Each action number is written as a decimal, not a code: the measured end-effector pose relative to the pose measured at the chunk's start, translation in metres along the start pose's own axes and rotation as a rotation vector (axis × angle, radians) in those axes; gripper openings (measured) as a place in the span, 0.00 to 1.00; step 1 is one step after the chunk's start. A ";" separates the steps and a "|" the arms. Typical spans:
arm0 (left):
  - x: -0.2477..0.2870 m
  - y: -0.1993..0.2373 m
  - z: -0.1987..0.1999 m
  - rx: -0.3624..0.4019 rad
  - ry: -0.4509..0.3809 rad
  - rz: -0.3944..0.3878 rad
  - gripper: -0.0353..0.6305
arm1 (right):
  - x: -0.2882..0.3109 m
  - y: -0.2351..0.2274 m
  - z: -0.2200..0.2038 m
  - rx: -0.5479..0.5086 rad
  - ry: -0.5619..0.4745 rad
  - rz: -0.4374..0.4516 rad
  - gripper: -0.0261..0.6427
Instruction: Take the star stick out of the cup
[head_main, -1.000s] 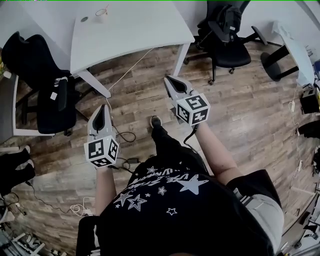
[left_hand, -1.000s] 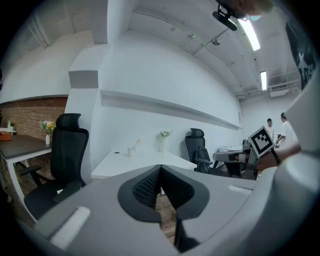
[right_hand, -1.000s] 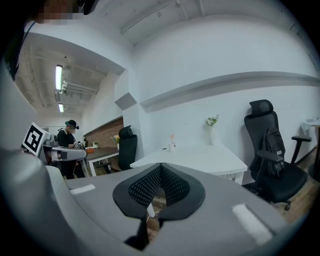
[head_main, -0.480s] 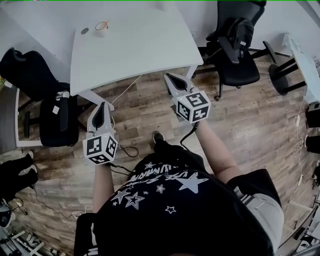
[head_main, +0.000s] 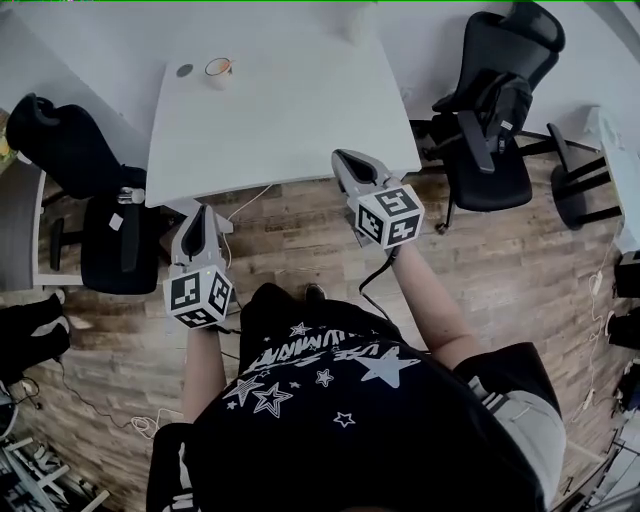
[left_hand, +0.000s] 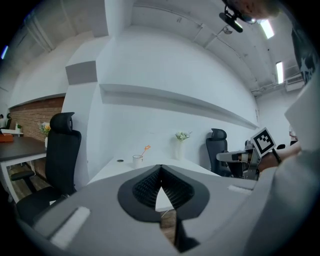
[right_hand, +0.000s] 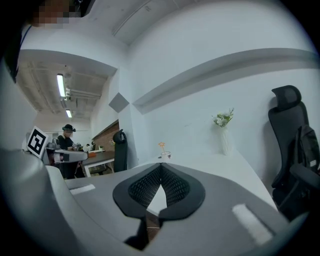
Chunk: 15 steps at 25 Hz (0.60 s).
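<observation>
Left gripper (left_hand: 160, 169): jaws together, ribbed pads meeting at the tips, nothing between them. Beyond the tips, white table (left_hand: 121, 169). Toward its far end, white cup (left_hand: 137, 160) stands upright, with the orange star stick (left_hand: 145, 149) in it, leaning out to the right. Small dark disc (left_hand: 120, 161) just left of cup. Vase (left_hand: 180, 149) with flowers farther right, near the wall. Black chair (left_hand: 56, 155) at left, second chair (left_hand: 216, 145) at right. Right gripper (left_hand: 220, 156) with marker cube (left_hand: 263, 141) at right, pointing left
</observation>
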<state>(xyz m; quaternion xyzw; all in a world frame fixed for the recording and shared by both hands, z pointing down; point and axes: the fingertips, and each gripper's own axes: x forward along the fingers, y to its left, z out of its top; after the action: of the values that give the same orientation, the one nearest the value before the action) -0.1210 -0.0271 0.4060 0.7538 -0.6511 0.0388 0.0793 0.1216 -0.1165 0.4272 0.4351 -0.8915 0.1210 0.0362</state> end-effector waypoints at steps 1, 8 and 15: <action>0.004 0.001 0.000 -0.001 0.002 0.006 0.06 | 0.005 -0.002 -0.001 0.003 0.005 0.003 0.06; 0.040 0.008 0.001 -0.001 0.021 0.001 0.06 | 0.041 -0.018 -0.006 0.049 0.021 0.007 0.06; 0.089 0.031 0.006 -0.009 0.017 -0.009 0.06 | 0.086 -0.033 0.002 0.039 0.029 0.001 0.06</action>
<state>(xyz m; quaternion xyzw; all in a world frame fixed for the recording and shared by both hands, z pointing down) -0.1385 -0.1197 0.4165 0.7559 -0.6473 0.0421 0.0886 0.0945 -0.2023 0.4456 0.4336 -0.8885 0.1449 0.0406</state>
